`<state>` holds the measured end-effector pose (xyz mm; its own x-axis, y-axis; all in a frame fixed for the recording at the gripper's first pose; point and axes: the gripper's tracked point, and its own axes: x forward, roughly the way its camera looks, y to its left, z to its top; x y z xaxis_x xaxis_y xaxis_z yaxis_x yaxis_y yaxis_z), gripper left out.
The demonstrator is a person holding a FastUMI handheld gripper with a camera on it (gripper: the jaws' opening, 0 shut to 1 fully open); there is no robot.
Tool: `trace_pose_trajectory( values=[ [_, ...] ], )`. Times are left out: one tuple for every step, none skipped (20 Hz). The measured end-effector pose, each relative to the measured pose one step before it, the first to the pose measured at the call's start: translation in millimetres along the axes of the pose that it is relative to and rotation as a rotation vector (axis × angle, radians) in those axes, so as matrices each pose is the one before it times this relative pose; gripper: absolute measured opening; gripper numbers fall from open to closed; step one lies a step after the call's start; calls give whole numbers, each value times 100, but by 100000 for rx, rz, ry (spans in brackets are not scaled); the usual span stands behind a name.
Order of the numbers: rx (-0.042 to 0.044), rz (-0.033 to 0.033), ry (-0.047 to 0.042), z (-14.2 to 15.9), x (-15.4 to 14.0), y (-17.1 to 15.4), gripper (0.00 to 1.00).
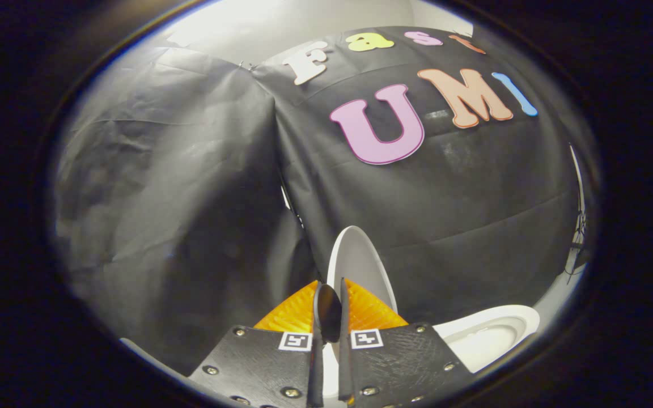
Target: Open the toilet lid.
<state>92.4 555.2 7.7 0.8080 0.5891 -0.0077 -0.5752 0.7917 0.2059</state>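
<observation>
The white toilet lid point(360, 263) stands raised and nearly upright just beyond my fingertips, with the black cloth wall behind it. My gripper point(330, 300) is almost closed, and its two fingers pinch the lid's near edge. A strip of white shows in the narrow gap between them. A small dark rounded piece point(327, 311) sits between the fingertips against the lid; I cannot tell what it is. To the right of the fingers and lower down lies the open white toilet bowl point(488, 337) with its rim uncovered.
Black cloth walls close in behind and to the left of the toilet, meeting at a corner seam point(281, 170). A pale wall strip and thin stand point(579, 238) show at the far right, beyond the bowl.
</observation>
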Motion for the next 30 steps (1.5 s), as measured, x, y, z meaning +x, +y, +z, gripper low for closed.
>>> trace_pose_trajectory(
  values=[
    [-994,1125,854,-268,65,577,11],
    [-834,1290,731,-365,245,722,11],
    [-642,887,557,-159,218,546,11],
    [-548,410,658,-288,14,275,11],
    [98,-118,212,-98,64,208,11],
    [214,86,315,-116,16,213,11],
    [-48,469,210,-48,65,237,11],
    [-143,661,422,-198,85,274,11],
    [-732,644,773,-60,11,235,11],
    [-197,561,265,-52,-89,67,12],
    [210,734,529,-227,46,85,13],
    [-107,539,109,131,73,159,24],
    [363,1472,67,68,100,344,28],
    [-40,509,-707,284,-92,107,34],
    [-610,114,-2355,881,-178,17,40],
    [-665,-133,-2694,932,-304,-100,45],
    [-573,-377,-2396,1122,-194,-177,51],
    [-575,-480,-1900,986,-139,-193,57],
    [-895,-725,-1350,946,-236,-274,63],
    [-1135,-928,-1343,853,-344,-450,69],
    [-1197,-1087,-919,836,-456,-598,69],
    [-1224,-1142,-558,713,-547,-725,69],
    [-1470,-686,-739,614,-579,-790,69],
    [-2016,-704,-444,419,-629,-869,69],
    [-2430,-1528,238,358,-714,-1276,69],
    [-2137,-1970,-109,201,-792,-1661,69],
    [-1277,-2469,-251,241,-692,-1773,69],
    [77,-2683,-366,230,-677,-1834,69],
    [-9,-2141,139,110,-632,-1806,69],
    [-1608,-2843,871,-219,-570,-1865,69]
  ],
)
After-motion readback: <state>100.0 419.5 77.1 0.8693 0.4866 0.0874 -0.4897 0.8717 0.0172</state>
